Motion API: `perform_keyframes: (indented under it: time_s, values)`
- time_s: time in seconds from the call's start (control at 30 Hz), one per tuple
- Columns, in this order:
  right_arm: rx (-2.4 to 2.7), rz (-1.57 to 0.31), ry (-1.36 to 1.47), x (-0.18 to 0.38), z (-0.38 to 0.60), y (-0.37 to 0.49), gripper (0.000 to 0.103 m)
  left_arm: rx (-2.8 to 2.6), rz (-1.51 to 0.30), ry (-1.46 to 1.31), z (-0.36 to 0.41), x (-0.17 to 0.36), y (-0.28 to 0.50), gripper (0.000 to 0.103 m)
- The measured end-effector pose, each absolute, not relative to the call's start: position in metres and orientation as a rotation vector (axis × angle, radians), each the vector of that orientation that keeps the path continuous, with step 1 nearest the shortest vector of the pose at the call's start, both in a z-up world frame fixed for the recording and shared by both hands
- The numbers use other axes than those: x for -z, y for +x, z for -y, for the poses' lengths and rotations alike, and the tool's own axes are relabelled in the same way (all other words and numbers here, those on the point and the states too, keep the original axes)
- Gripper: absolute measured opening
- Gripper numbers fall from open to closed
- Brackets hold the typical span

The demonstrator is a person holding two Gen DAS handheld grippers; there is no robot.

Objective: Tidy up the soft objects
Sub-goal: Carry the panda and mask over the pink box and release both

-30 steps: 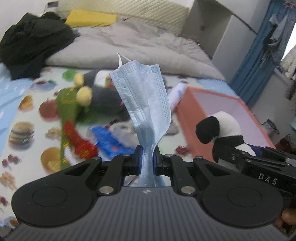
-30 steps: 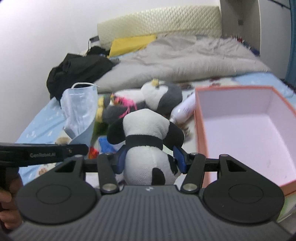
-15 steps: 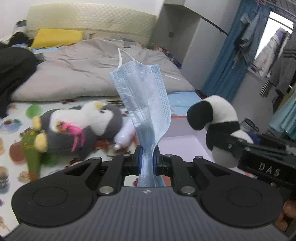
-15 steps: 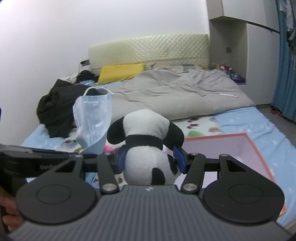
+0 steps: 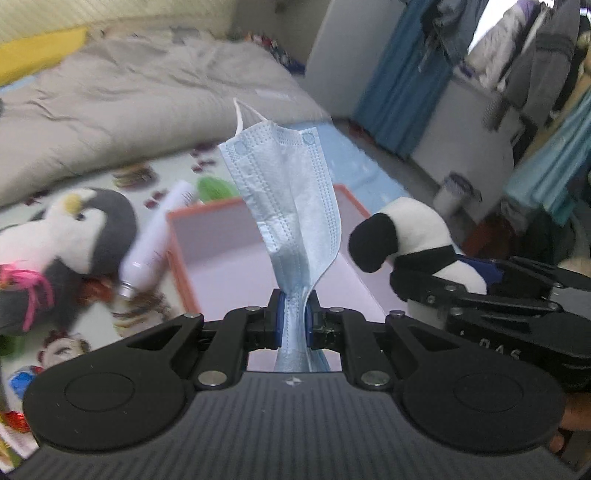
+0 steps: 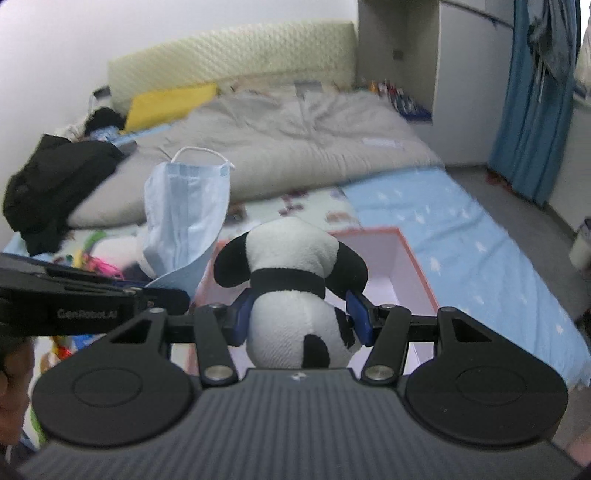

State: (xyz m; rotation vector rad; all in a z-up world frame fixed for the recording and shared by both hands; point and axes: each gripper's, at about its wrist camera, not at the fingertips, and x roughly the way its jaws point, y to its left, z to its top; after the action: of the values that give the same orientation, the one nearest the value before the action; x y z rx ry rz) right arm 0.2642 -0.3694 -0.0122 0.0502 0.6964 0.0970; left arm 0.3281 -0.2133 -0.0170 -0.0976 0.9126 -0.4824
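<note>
Mask (image 5: 291,206) pinched in left tool (image 5: 294,321); panda (image 6: 295,295) in right tool (image 6: 301,317).

Bedroom: plain white wall (image 6: 147,33); cream quilted padded headboard (image 6: 236,51); rumpled grey duvet (image 6: 295,129) over light-blue star-print sheet (image 6: 436,221); white cabinet (image 6: 461,81); blue curtain (image 6: 532,103), daylight at its edge; grey floor (image 6: 517,192).

Left tongs (image 5: 294,320): matte black linkage arms, silver pivot screws, blue fingertip pads (image 5: 280,317), ribbed dark-grey housing bearing a small white emblem, two round black discs. Side of the body was lettered "GenRobot.AI" in white. Right tongs (image 6: 301,315): identical build, blue pads (image 6: 357,316). Bare skin of holding hands (image 6: 14,387) showed at the frame edges.
</note>
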Motion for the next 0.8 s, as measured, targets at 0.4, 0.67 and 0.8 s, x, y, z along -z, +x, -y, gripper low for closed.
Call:
perform_keyframes:
  time_s: [0.4,0.67,0.8]
  values:
    - [-0.024,-0.898,0.17,0.095,0.421,0.285,0.058,0.487,-1.081,-0.022,0.267,0.083,0.355,0.014]
    - [0.013,-0.935,0.172,0.112,0.43,0.279,0.059,0.497,-1.103,0.013,0.28,0.097,0.358,0.017]
    - [0.019,-0.934,0.188,0.114,0.434,0.281,0.077,0.477,-1.079,0.043,0.278,0.095,0.359,0.056]
